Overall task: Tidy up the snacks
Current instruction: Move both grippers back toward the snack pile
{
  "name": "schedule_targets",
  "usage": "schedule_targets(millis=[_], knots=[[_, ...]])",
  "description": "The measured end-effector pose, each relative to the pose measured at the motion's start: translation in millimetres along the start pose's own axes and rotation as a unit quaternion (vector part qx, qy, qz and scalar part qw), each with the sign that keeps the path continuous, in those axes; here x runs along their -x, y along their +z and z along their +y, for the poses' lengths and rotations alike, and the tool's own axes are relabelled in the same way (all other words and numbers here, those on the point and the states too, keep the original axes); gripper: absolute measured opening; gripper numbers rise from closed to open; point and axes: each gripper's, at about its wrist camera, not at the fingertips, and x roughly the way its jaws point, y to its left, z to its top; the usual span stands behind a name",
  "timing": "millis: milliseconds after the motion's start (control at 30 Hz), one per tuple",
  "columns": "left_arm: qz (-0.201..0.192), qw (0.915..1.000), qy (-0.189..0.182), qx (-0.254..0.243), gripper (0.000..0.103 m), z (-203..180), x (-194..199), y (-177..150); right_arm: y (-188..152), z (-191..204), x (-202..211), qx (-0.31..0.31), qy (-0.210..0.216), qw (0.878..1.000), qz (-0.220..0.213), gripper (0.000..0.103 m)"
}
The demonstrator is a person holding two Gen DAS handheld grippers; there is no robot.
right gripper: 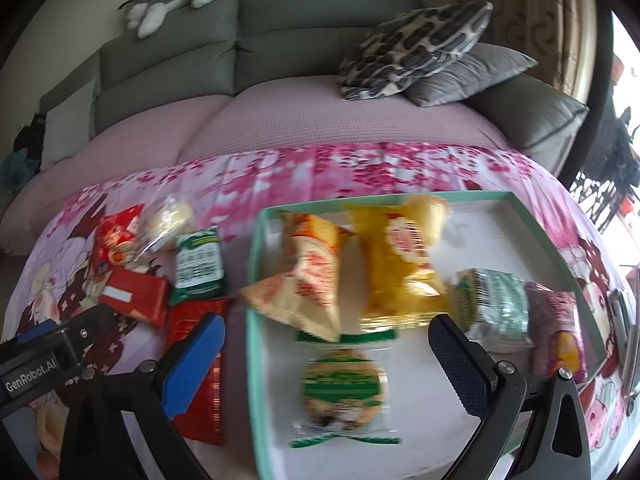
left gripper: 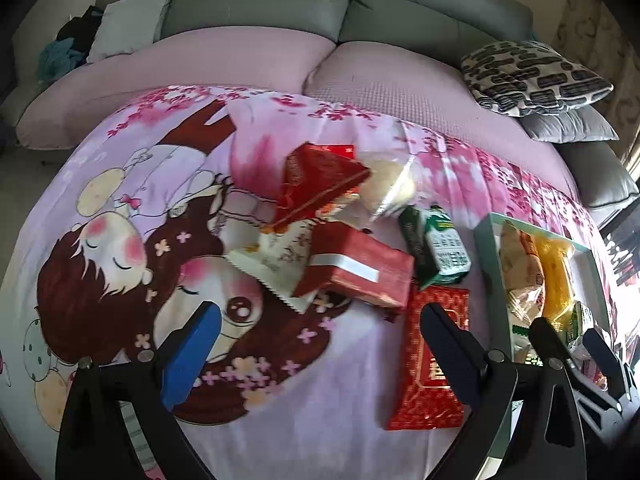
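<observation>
The shallow teal-rimmed cardboard tray (right gripper: 256, 320) served as the landmark. Inside it lay several wrapped snacks, among them a clear round-biscuit packet with green print (right gripper: 342, 384), which sat between the spread fingers of the right gripper (right gripper: 326, 364). That gripper was held open above the packet with nothing clamped; whether the packet had just been let go could not be told.

To the left of the tray, on the pink cartoon-printed cloth (left gripper: 120, 160) covering the tabletop, the unsorted snacks were heaped. Nearest the tray lay a flat red foil sachet with gold lettering (left gripper: 430, 364), with a green-and-white pouch (left gripper: 444, 252) and a red box with a white band (left gripper: 360, 276) beyond it. The left gripper (left gripper: 320, 344) was also open and empty, its dark finger (left gripper: 452, 344) overlapping the red sachet.

For the next pick, the red sachet was judged the easiest candidate. Being flat and slippery, it was best pinched across one short edge, lifted clear of the tray rim, and released into a bare part of the tray.
</observation>
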Motion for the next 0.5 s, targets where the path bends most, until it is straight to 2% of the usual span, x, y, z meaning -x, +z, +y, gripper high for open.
schedule_targets(millis=[333, 500], knots=[[0.009, 0.9990, -0.010, 0.044, 0.100, 39, 0, 5, -8, 44, -7, 0.049, 0.006, 0.999, 0.012, 0.103], [0.014, 0.9973, -0.007, 0.071, 0.100, 63, -2, 7, -12, 64, -9, 0.057, 0.028, 0.998, 0.019, 0.103]])
